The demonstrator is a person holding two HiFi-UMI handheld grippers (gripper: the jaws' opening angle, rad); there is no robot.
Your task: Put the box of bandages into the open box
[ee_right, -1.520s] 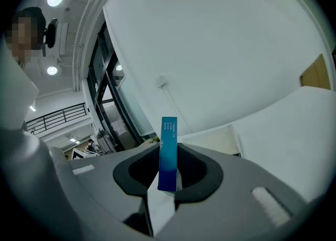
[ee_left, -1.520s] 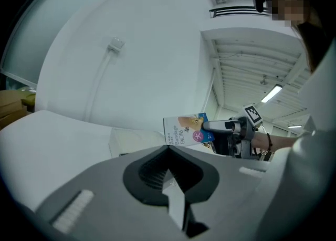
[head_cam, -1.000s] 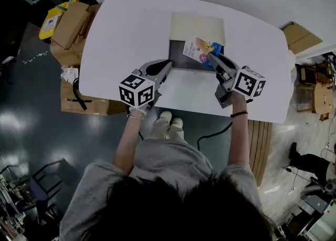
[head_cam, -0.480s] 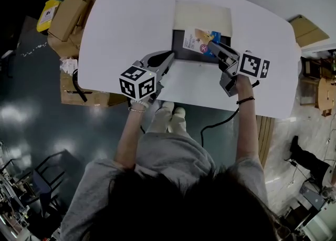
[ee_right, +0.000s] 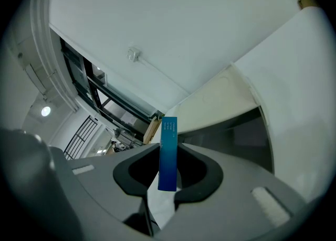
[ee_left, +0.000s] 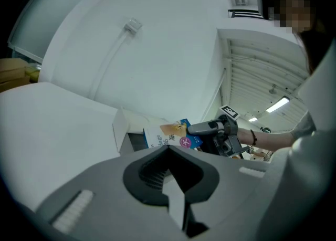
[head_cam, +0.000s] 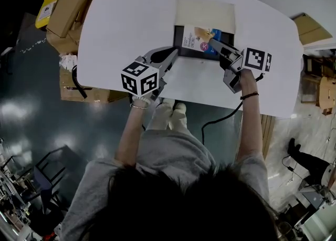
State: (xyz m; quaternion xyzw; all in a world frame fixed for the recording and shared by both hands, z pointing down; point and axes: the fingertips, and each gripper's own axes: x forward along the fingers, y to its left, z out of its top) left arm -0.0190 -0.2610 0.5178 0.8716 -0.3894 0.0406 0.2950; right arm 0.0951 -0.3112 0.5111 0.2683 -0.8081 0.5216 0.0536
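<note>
The box of bandages (head_cam: 195,38), blue and white with a printed front, hangs tilted over the dark inside of the open box (head_cam: 181,52), whose pale lid (head_cam: 205,10) lies folded back. My right gripper (head_cam: 212,42) is shut on its right end; in the right gripper view the box of bandages (ee_right: 168,153) stands edge-on between the jaws, with the open box (ee_right: 247,129) beyond. My left gripper (head_cam: 172,55) is shut and holds nothing, by the open box's near left corner. In the left gripper view the box of bandages (ee_left: 170,135) sits above the open box's white wall (ee_left: 122,125).
Both boxes are on a white table (head_cam: 126,24). Cardboard boxes (head_cam: 68,19) and a yellow pack (head_cam: 44,11) lie on the floor to its left, more cardboard (head_cam: 310,27) to its right. A dark cable (head_cam: 215,122) runs under the near edge.
My right gripper has carried the box of bandages further over the open box's inside. The left gripper has stayed beside the near left corner.
</note>
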